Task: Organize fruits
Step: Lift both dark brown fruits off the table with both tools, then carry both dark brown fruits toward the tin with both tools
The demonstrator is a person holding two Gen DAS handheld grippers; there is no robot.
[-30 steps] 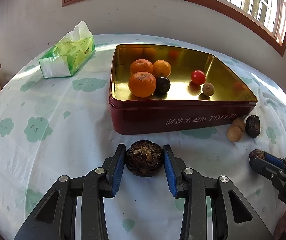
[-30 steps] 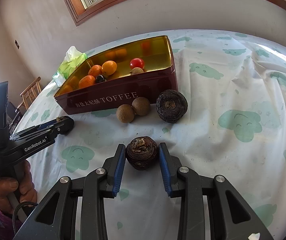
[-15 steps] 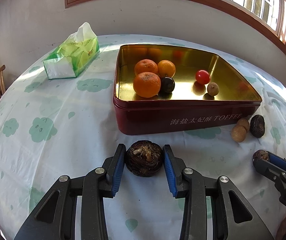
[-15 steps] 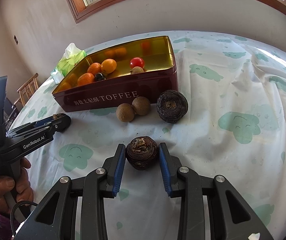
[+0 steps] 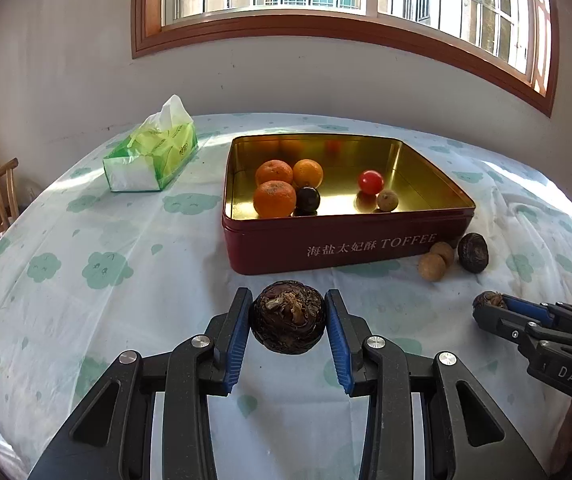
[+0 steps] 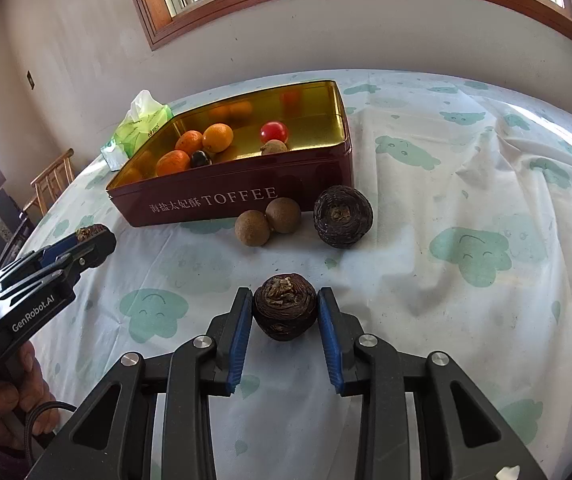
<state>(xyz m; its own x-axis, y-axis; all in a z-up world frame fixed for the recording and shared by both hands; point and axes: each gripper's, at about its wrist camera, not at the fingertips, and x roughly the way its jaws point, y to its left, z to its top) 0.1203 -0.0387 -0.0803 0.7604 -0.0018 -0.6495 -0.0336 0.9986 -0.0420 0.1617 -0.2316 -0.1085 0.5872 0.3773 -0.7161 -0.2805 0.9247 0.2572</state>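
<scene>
Fingers (image 5: 242, 332) of both grippers clamp dark water chestnuts (image 5: 288, 322) between pads.

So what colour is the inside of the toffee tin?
Shiny gold inside the tin, dark red outside. The left wrist view shows it best.

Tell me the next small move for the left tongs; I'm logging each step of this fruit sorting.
Probably carry it forward and up over the near wall of the toffee tin. The left tongs are shut on a dark water chestnut, which looks lifted off the cloth, and the tin directly ahead already holds oranges and a cherry tomato.
</scene>
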